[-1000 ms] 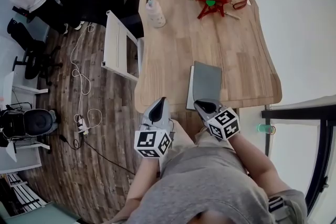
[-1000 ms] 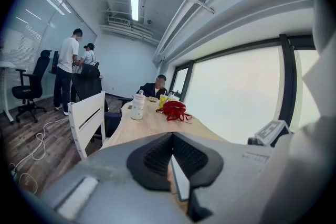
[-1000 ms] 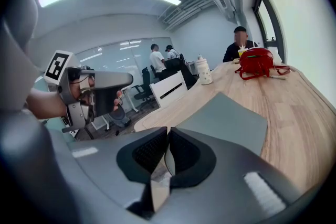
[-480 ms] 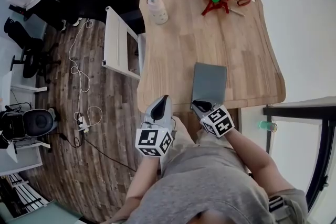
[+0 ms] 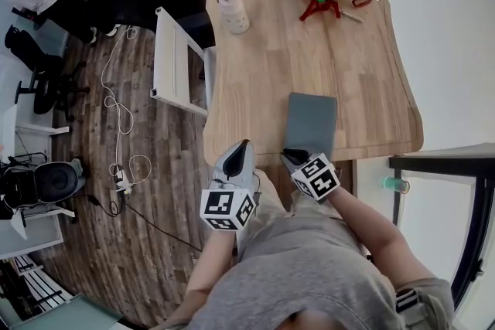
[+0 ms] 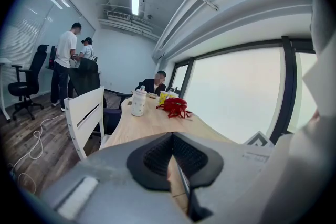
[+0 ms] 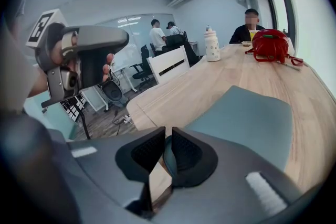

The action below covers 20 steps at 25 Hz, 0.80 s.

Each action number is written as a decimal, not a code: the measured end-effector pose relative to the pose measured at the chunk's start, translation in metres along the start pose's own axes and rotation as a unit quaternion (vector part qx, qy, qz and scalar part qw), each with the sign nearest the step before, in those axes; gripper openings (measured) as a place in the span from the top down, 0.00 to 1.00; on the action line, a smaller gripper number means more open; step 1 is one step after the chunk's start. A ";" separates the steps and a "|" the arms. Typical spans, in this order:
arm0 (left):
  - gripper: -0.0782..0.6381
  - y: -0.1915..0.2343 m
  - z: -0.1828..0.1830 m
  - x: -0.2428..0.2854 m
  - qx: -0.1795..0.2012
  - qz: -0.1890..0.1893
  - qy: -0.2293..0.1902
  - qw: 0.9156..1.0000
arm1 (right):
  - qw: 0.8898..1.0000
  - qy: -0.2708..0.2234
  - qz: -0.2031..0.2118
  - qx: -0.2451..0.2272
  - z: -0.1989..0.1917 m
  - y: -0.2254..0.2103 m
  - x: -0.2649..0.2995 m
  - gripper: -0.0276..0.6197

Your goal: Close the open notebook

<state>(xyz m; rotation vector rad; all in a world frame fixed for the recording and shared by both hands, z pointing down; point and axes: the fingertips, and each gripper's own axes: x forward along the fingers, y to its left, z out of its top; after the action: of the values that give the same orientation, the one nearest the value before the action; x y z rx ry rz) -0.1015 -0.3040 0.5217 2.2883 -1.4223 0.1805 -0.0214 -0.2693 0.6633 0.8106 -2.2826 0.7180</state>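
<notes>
Letting go cleanly is the step now, I judge: the notebook (image 5: 312,120) lies flat at the near edge of the bench (image 5: 263,50) with its grey-green cover up, so it looks closed. The fingers of your right gripper (image 5: 294,156) have just been opening. The gap is narrow, with the cover's near corner showing in it. Open a little more before you pull back, so nothing drags. That hand tilts down toward the bench. The left gripper (image 5: 240,149) hangs just off the edge, almost level, with its fingers together and empty.

Table (image 5: 309,50) smooth pale wood; notebook (image 5: 312,120) cover matt, grey-green.
</notes>
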 end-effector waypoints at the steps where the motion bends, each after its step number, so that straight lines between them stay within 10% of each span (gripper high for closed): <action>1: 0.89 0.000 0.000 0.000 -0.001 0.001 0.000 1.000 | 1.000 0.003 -0.001 0.000 -0.001 0.000 0.001 0.89; 20: 0.89 -0.031 0.008 -0.008 0.009 0.012 -0.024 1.000 | 0.997 -0.076 -0.002 0.019 0.017 -0.005 -0.045 0.75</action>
<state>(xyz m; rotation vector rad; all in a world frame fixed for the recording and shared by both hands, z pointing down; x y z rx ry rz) -0.0788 -0.2889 0.5021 2.3054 -1.4788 0.1477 0.0045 -0.2676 0.6226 0.9157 -2.4087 0.7220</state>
